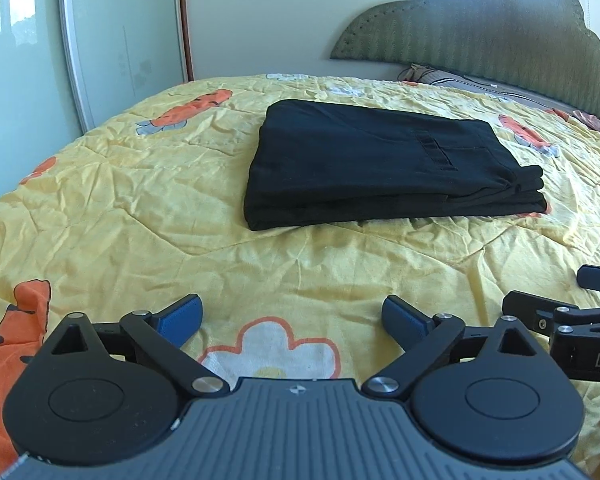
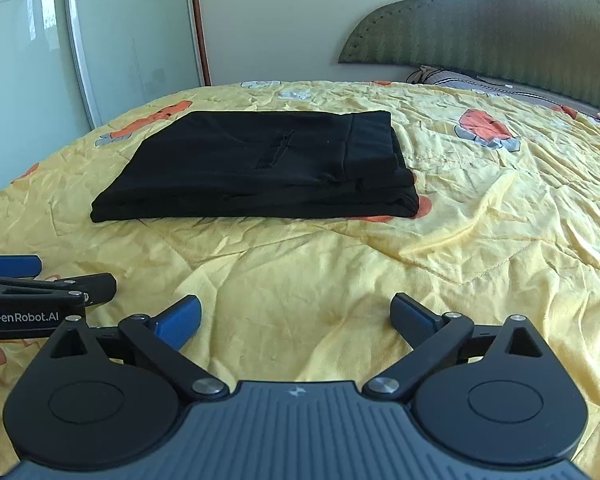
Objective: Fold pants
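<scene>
Black pants [image 1: 384, 164] lie folded into a flat rectangular stack on the yellow bedspread [image 1: 140, 208], a back pocket facing up. They also show in the right wrist view [image 2: 260, 168]. My left gripper [image 1: 292, 320] is open and empty, well short of the pants, near the bed's front. My right gripper [image 2: 296, 320] is open and empty too, beside the left one. Each gripper shows in the other's view: the right one at the right edge [image 1: 548, 296], the left one at the left edge [image 2: 72, 274].
A green padded headboard [image 1: 500, 40] and pillows [image 1: 452, 78] are at the far right. A glass wardrobe door [image 1: 120, 40] stands at the far left, beyond the bed's edge. The bedspread is wrinkled, with orange and white prints.
</scene>
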